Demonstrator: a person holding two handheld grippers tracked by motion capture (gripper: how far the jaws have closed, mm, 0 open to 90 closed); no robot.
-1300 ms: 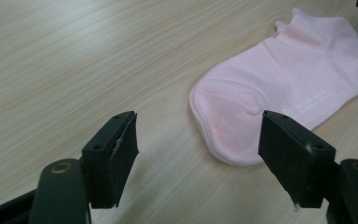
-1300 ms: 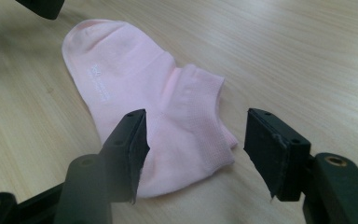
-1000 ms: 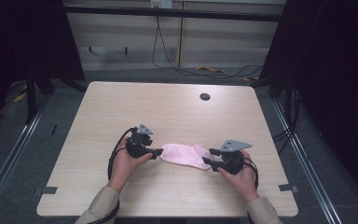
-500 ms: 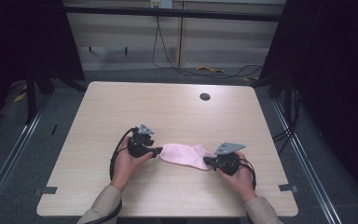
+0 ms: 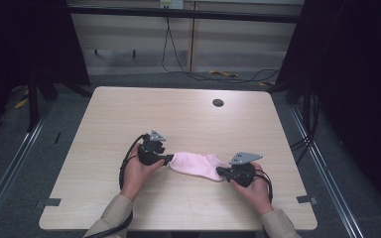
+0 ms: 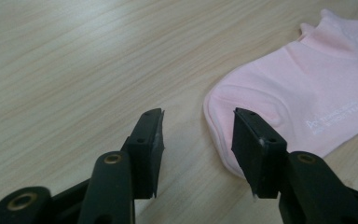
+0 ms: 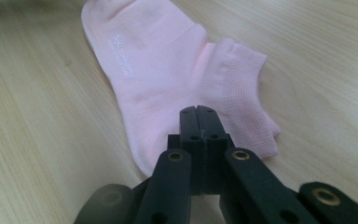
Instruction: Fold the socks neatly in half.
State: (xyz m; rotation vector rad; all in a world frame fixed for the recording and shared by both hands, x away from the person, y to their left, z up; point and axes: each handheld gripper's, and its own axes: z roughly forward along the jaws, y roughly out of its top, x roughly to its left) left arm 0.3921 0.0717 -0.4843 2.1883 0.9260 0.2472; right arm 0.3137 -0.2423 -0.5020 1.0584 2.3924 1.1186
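Note:
A pink ankle sock (image 5: 196, 165) lies flat on the wooden table (image 5: 178, 114), between my two grippers. My left gripper (image 5: 170, 158) sits at its toe end. In the left gripper view its jaws (image 6: 196, 126) stand apart and have just been closing; the rounded toe of the sock (image 6: 298, 88) reaches into the gap beside the right jaw, and no pad presses it. My right gripper (image 5: 220, 172) is at the cuff end. In the right gripper view its jaws (image 7: 199, 112) are shut together over the edge of the sock (image 7: 158, 70) beside the ribbed cuff.
A dark round cable hole (image 5: 218, 102) sits near the table's far right. Black frame posts and cables stand on the floor beyond the far edge. Tape marks (image 5: 302, 199) lie near the front corners. A cable loops from the left gripper past the left wrist.
Both hands have kept their places at the sock's two ends. The sock has not shifted. The high view is too small to show the jaws moving.

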